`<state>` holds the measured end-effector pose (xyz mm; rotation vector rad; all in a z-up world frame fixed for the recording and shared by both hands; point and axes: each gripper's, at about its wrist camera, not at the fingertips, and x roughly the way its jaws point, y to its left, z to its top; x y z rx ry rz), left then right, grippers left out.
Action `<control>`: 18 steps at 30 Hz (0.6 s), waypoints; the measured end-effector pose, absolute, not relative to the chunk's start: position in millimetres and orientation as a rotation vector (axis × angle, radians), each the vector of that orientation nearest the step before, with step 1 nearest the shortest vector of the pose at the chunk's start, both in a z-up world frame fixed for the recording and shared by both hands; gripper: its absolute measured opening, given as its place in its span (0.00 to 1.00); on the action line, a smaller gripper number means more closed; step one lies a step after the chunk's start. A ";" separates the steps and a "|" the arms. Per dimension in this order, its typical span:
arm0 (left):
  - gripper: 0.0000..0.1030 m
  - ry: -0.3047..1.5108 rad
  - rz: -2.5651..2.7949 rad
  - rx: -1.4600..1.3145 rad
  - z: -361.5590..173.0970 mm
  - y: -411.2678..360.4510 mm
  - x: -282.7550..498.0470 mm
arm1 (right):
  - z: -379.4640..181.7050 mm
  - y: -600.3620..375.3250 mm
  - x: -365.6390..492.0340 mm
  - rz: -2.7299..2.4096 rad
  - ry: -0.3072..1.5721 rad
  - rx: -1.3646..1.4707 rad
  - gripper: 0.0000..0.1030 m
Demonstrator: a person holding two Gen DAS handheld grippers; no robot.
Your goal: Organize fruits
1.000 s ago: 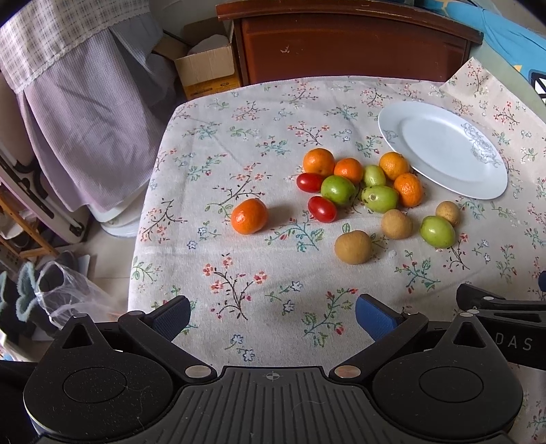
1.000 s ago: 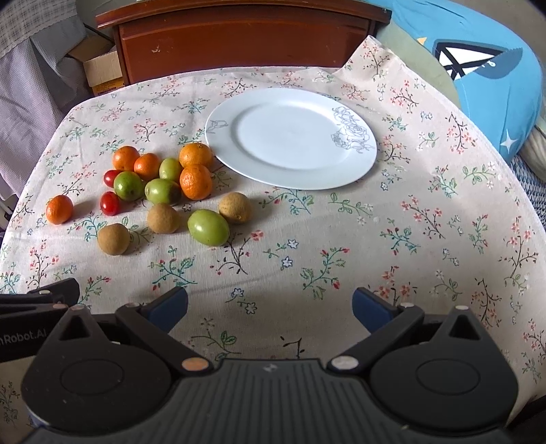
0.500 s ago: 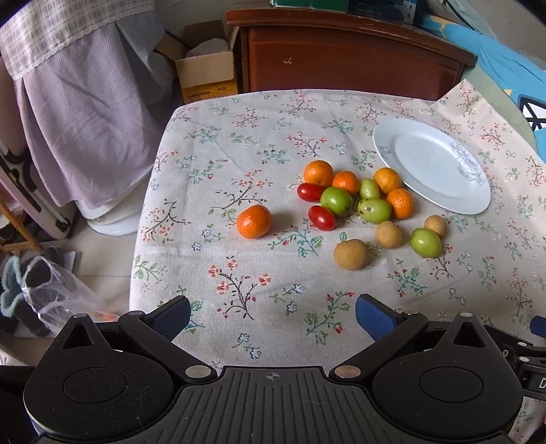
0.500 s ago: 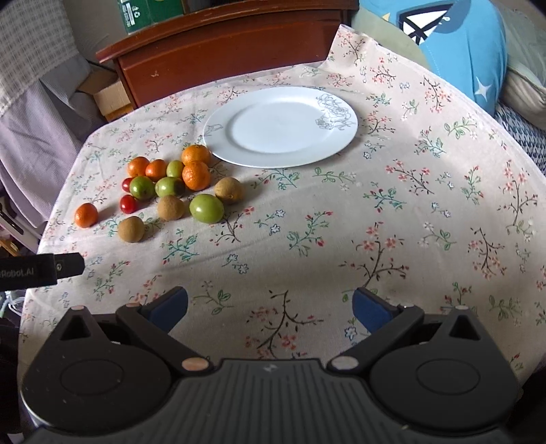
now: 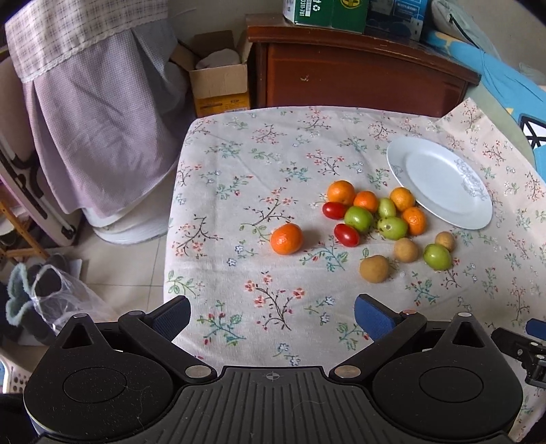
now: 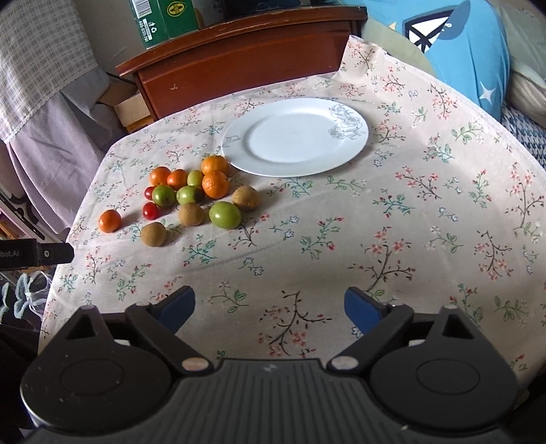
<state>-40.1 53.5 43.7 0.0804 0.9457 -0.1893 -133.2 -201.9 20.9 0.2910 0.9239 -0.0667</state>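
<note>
A cluster of small fruit lies on the flowered tablecloth: oranges, green fruits, red cherry tomatoes and brown round fruits. One orange sits apart to the left, seen as the lone orange in the right wrist view. An empty white plate lies just right of the cluster. My left gripper hangs open over the near cloth, nothing between its fingers. My right gripper is also empty, its jaws closing slightly, well short of the fruit.
A dark wooden cabinet stands behind the table with green boxes on top. A cardboard box and draped lilac cloth are at the left. Blue cushions lie at the right. The table's left edge drops to a tiled floor.
Both grippers have pulled back from the fruit, which now looks smaller and farther. The right view has tilted and its fingers stand slightly closer together. No fruit has moved.
</note>
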 end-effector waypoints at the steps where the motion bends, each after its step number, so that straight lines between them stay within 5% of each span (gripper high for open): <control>1: 0.99 0.942 -0.195 0.093 44.1 52.7 -37.8 | 20.8 -201.5 -132.3 -0.063 0.921 0.300 0.87; 18: 0.97 0.880 -0.202 0.174 19.5 37.6 23.4 | -1.8 -197.8 -78.7 -0.050 0.943 0.396 0.67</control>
